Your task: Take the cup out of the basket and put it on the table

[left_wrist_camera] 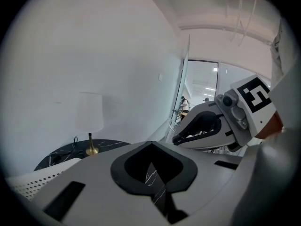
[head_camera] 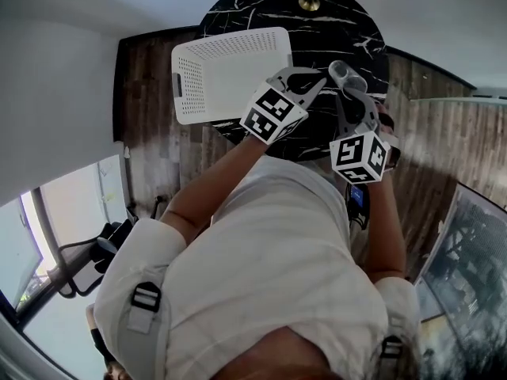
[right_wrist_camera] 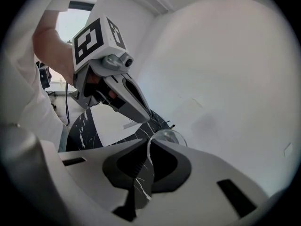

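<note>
My right claw point(right_wrist_camera: 146, 147) pinches the wall of the clear cup point(head_camera: 347, 73). The cup is outside the white perforated basket point(head_camera: 230, 74), over the black marble surface point(head_camera: 333, 22); whether it touches the surface, I cannot confirm. My left claw point(left_wrist_camera: 151, 144) is pressed together, just beside the cup.

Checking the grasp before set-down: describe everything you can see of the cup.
The cup is small, clear and glass-like, with a thin round rim, and looks empty. The right claw is shut on its wall at the rim. It is out of the white basket, to that basket's right, over the black marble table. Whether its base touches the table cannot be told.
</note>
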Available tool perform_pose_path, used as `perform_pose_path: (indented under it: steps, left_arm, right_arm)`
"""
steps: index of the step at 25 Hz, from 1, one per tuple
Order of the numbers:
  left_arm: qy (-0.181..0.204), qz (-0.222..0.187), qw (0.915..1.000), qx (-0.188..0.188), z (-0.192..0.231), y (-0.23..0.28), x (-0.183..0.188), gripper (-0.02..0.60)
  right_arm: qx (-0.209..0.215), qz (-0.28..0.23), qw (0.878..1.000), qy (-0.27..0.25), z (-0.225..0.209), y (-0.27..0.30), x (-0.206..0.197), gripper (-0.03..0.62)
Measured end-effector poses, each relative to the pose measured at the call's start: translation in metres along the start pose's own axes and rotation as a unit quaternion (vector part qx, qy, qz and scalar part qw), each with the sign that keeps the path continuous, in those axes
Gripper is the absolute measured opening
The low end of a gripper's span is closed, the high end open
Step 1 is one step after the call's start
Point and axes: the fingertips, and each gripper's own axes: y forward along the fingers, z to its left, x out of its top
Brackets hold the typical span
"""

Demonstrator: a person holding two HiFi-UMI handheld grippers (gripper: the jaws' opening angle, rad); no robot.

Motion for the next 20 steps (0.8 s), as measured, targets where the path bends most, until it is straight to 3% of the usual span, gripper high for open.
perform_pose_path:
  steps: [7,20]
  left_arm:
    - [-0.003,0.010,0.9996,-0.027,-0.019,0.031,-0.004,0.006]
    - [-0.039,0.050,0.9973,-0.036,-0.014,0.065,-0.039,0.006]
  right_arm:
    - [-0.004,0.024,1.000,0.018,-0.010,-0.004,-0.033,0.026]
    - [0.036,0.065,0.997,0.031,-0.002,0.030,-0.076,0.026]
